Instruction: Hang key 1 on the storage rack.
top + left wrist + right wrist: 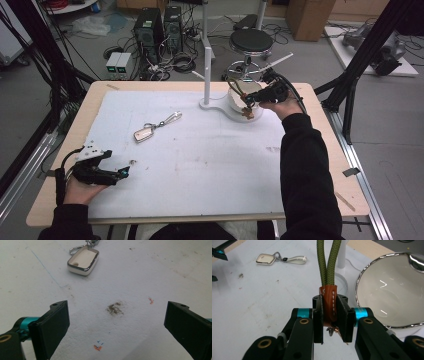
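At the far right of the white mat (200, 165), the right gripper (329, 315) was clamped on the brown leather tab (329, 302) of an olive cord loop (328, 262), which rose straight up from between its jaws. It was held above the rim of a white bowl (387, 290), just beside the white stand (207, 75). Well apart, near the mat's near left corner, the left gripper (116, 327) rested low in the person's left hand (80, 187) with its jaws spread wide, gripping nothing. A silver key fob (83, 261) on a strap lay on the mat ahead of it, apart from both grippers, with a small dirt smudge (115, 308) between fob and jaws.
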The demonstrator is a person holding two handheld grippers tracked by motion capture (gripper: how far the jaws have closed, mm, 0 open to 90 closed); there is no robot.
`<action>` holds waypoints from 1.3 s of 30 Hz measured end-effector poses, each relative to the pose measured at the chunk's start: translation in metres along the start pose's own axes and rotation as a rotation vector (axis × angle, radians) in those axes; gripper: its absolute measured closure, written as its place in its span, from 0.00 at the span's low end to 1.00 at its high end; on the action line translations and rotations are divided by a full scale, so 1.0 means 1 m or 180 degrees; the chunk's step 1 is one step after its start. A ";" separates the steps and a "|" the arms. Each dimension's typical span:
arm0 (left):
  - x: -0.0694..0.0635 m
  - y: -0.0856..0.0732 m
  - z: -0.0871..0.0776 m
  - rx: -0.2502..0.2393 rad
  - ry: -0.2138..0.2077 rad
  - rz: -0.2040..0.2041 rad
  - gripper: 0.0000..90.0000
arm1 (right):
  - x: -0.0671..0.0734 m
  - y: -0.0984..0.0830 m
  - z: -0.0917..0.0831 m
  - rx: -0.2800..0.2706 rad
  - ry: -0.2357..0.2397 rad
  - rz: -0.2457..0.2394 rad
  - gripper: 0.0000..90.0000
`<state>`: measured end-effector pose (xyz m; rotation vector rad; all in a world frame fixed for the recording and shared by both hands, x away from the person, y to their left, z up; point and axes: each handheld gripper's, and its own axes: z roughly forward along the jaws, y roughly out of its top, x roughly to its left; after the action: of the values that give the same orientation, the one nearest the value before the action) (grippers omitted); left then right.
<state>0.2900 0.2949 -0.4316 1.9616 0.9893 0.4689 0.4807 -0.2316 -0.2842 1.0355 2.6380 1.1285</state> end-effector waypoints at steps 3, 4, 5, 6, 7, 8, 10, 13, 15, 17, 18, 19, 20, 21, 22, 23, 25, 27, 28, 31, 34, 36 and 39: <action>0.000 0.000 0.000 -0.0015 0.0004 -0.0003 0.07 | 0.002 0.009 -0.001 0.0051 -0.0027 -0.0032 0.86; 0.001 0.000 0.000 -0.0003 0.0003 0.0002 0.07 | 0.003 0.012 -0.001 0.0029 -0.0001 -0.0038 0.86; 0.000 0.000 0.000 -0.0003 0.0004 0.0002 0.07 | 0.005 0.016 -0.001 0.0018 0.0015 -0.0052 0.86; 0.000 0.000 0.000 -0.0005 0.0001 -0.0003 0.07 | 0.006 0.019 -0.001 0.0027 0.0006 -0.0071 0.86; 0.001 0.000 0.001 0.0000 0.0001 0.0001 0.07 | 0.010 0.026 0.000 0.0080 -0.0016 -0.0124 0.86; 0.001 0.000 0.001 -0.0009 -0.0001 -0.0012 0.07 | 0.010 0.026 0.000 0.0080 -0.0016 -0.0124 0.86; 0.002 0.000 0.000 -0.0011 -0.0015 -0.0012 0.07 | 0.012 0.034 0.000 0.0073 -0.0005 -0.0138 0.86; 0.002 0.000 0.000 -0.0026 -0.0028 -0.0026 0.07 | 0.018 0.051 0.002 0.0111 -0.0027 -0.0180 0.86; 0.002 0.001 0.000 -0.0025 -0.0030 -0.0024 0.07 | 0.021 0.057 0.004 0.0111 -0.0022 -0.0212 0.86; 0.002 0.001 0.000 -0.0023 -0.0037 -0.0022 0.07 | 0.022 0.060 0.006 0.0111 -0.0014 -0.0213 0.86; 0.002 0.001 0.000 -0.0027 -0.0041 -0.0022 0.07 | 0.023 0.062 0.008 0.0124 -0.0018 -0.0223 0.86; 0.002 0.001 0.000 -0.0030 -0.0044 -0.0016 0.07 | 0.025 0.067 0.013 0.0166 -0.0036 -0.0251 0.86; 0.002 0.001 0.000 -0.0028 -0.0048 -0.0012 0.07 | 0.025 0.067 0.013 0.0166 -0.0036 -0.0251 0.86; 0.002 0.001 0.000 -0.0033 -0.0044 -0.0014 0.07 | 0.026 0.072 0.017 0.0167 -0.0034 -0.0260 0.86; 0.002 0.001 0.000 -0.0036 -0.0050 -0.0017 0.07 | 0.026 0.072 0.017 0.0167 -0.0034 -0.0260 0.86; 0.003 0.001 0.000 -0.0051 -0.0056 -0.0031 0.07 | 0.028 0.077 0.021 0.0155 -0.0009 -0.0267 0.86; 0.004 0.001 -0.001 -0.0068 -0.0076 -0.0055 0.07 | 0.030 0.083 0.025 0.0172 -0.0007 -0.0275 0.86; 0.004 0.001 -0.001 -0.0096 -0.0083 -0.0080 0.07 | 0.031 0.085 0.027 0.0183 -0.0014 -0.0274 0.86; 0.005 0.001 -0.001 -0.0097 -0.0082 -0.0075 0.07 | 0.031 0.087 0.029 0.0196 -0.0029 -0.0267 0.86; 0.005 0.001 -0.001 -0.0114 -0.0084 -0.0084 0.07 | 0.032 0.091 0.033 0.0223 -0.0049 -0.0265 0.86; 0.005 0.001 0.000 -0.0099 -0.0095 -0.0089 0.07 | 0.031 0.092 0.038 0.0250 -0.0047 -0.0230 0.86; 0.005 0.001 0.001 -0.0083 -0.0103 -0.0080 0.07 | 0.029 0.091 0.044 0.0312 -0.0081 -0.0202 0.86; 0.005 0.001 0.000 -0.0089 -0.0103 -0.0081 0.07 | 0.027 0.091 0.049 0.0337 -0.0117 -0.0147 0.86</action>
<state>0.2938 0.2985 -0.4312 1.9236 0.9812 0.4331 0.5270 -0.1399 -0.2544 0.9970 2.7037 0.9607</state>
